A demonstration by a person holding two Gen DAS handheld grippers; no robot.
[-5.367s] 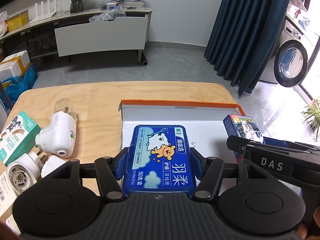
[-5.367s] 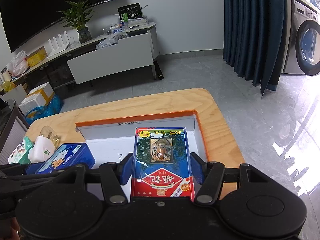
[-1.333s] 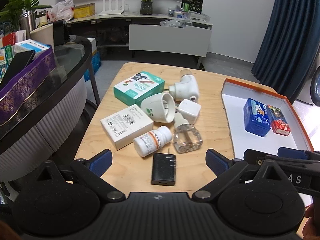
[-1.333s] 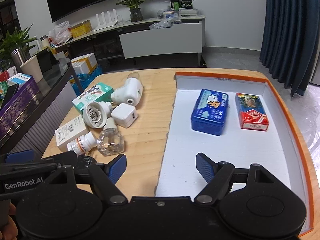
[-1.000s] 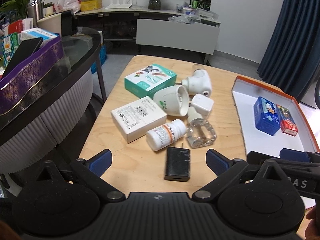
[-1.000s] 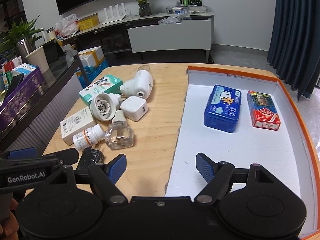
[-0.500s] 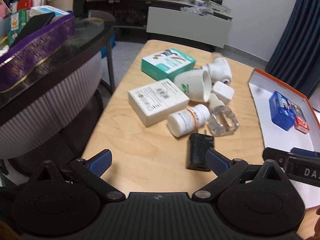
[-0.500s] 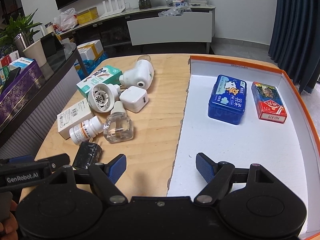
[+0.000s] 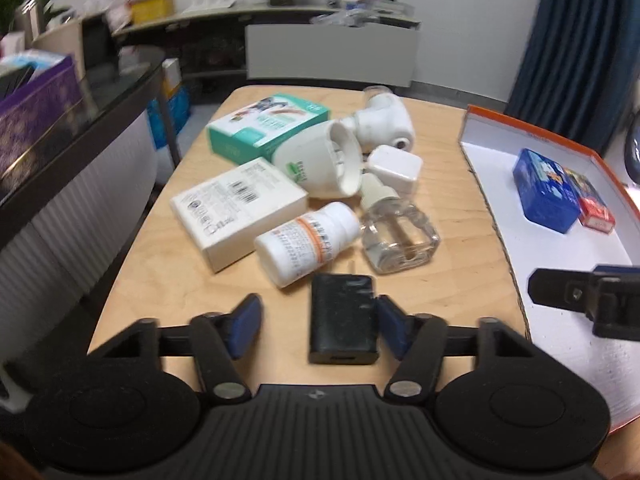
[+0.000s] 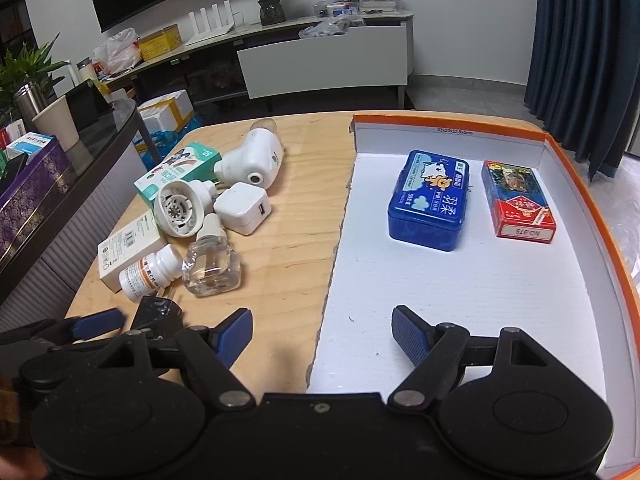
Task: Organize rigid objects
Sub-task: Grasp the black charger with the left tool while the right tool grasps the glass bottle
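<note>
Tabletop (image 9: 448, 216): messy pile.
Left gripper (image 9: 318, 326): fingers closing around black charger (image 9: 343, 326); center it first.
Right gripper (image 10: 322, 334): fingers wide, empty.

The left gripper (image 9: 318, 326) points down at a slant, its jaws closing: one pad touches what lies between them, the other stands off. The right gripper (image 10: 322, 338) tilts downward too, jaws spread wide with nothing between them.

The red card box (image 10: 518, 203), just right of the blue tin (image 10: 428, 199), reads "NO.975"; the tin's lid shows "50"; the tray's far wall (image 10: 454, 136) reads "33x23x12.5x5cm".
</note>
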